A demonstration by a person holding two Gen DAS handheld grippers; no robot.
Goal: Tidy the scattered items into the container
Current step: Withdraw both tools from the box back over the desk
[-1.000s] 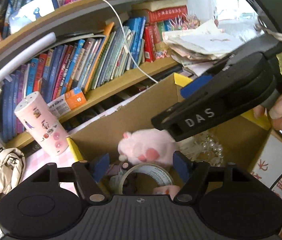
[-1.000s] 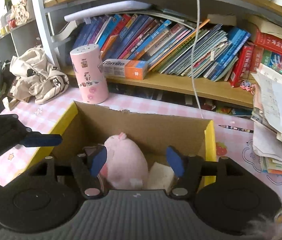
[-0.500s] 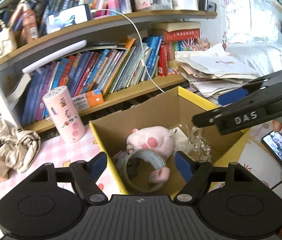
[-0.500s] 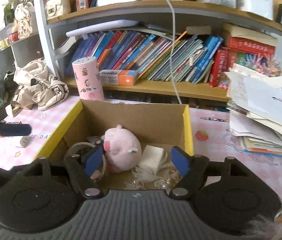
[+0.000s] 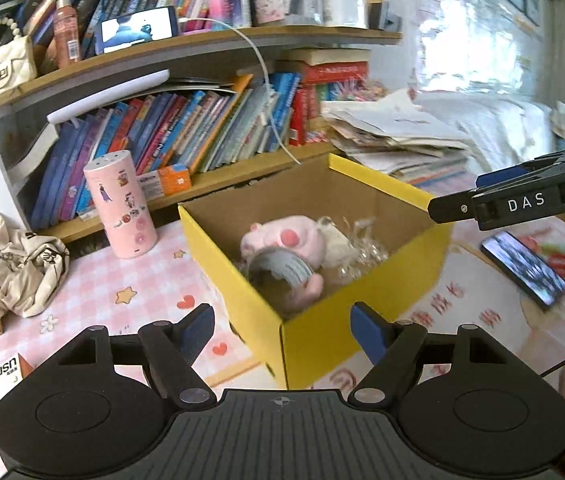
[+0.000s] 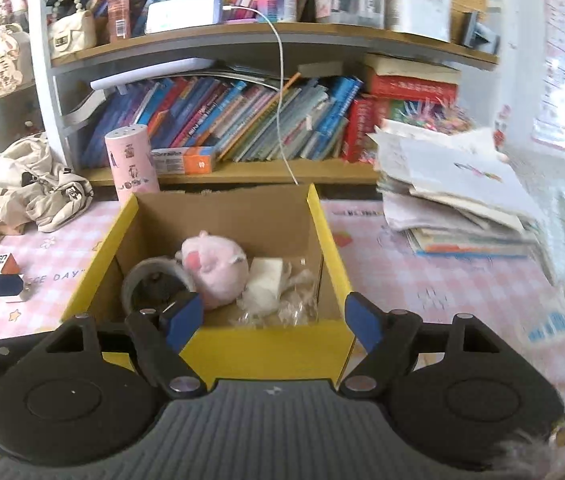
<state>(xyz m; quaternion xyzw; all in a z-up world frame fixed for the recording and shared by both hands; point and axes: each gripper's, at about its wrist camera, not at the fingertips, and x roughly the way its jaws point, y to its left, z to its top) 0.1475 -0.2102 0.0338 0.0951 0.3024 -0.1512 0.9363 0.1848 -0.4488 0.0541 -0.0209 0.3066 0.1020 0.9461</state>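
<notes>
Pink-checked desk at mid frame bears the yellow box [image 6: 324,346] holding a plush pig [image 6: 214,270] and tape roll [image 6: 150,280]; both grippers, left gripper [image 5: 282,330] and right gripper [image 6: 274,320], gape empty, so a careless sweep could knock the pink canister [image 6: 130,160] at upper left.

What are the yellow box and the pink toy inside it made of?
The box looks like corrugated cardboard: matte brown on the inner walls, a yellow coating outside, and a ragged torn back edge. The pink toy seems to be plush fabric with soft stuffing; its surface is fuzzy and its shape rounded. Beside it, the roll of tape appears grey and slightly glossy, probably plastic film, though that is hard to confirm.
</notes>
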